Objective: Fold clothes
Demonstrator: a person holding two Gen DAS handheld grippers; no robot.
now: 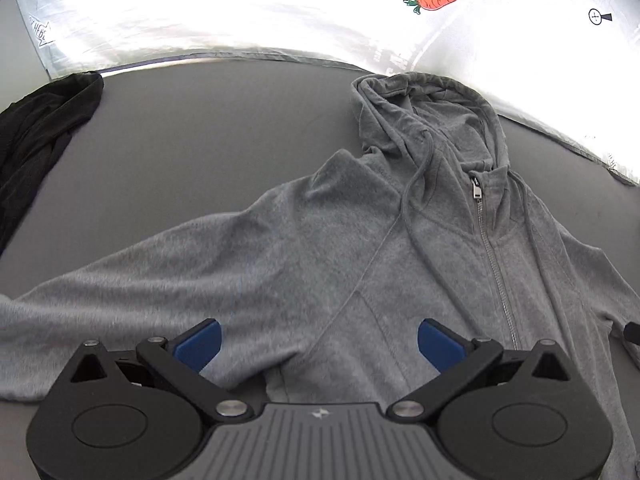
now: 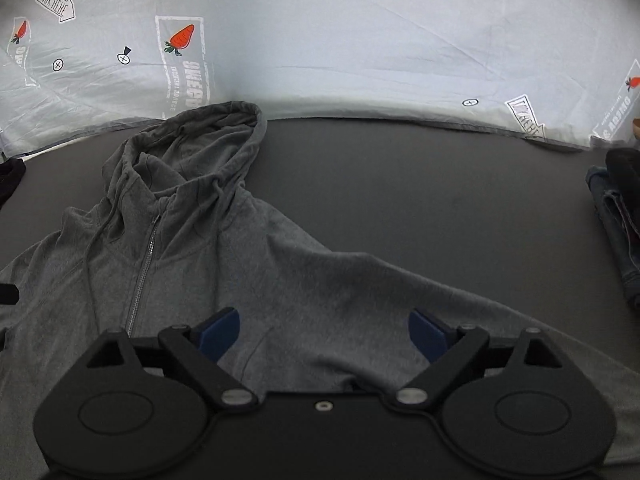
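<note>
Grey zip hoodie spread flat, front up, both grippers released above it.

Left wrist view: the hoodie (image 1: 360, 248) lies on the dark table (image 1: 208, 128), hood toward 12 o'clock, one sleeve (image 1: 120, 280) running out to 9 o'clock. The left gripper (image 1: 319, 344) hangs over the lower front with its blue pads wide apart, holding nothing. A black garment (image 1: 36, 140) is heaped at 10 o'clock, and a carrot-print sheet (image 1: 280, 12) runs along the far edge. The cloth looks soft, light and limp, so it should drape and sag when lifted; the sleeve cuff or shoulder seam seems the firmest pinch.

Right wrist view: the right gripper (image 2: 324, 338) is likewise spread and empty over the hoodie's other half, whose sleeve (image 2: 460, 312) trails toward 4 o'clock. The zipper (image 2: 142, 276) is the only stiff line. Denim (image 2: 616, 224) lies at 3 o'clock.
</note>
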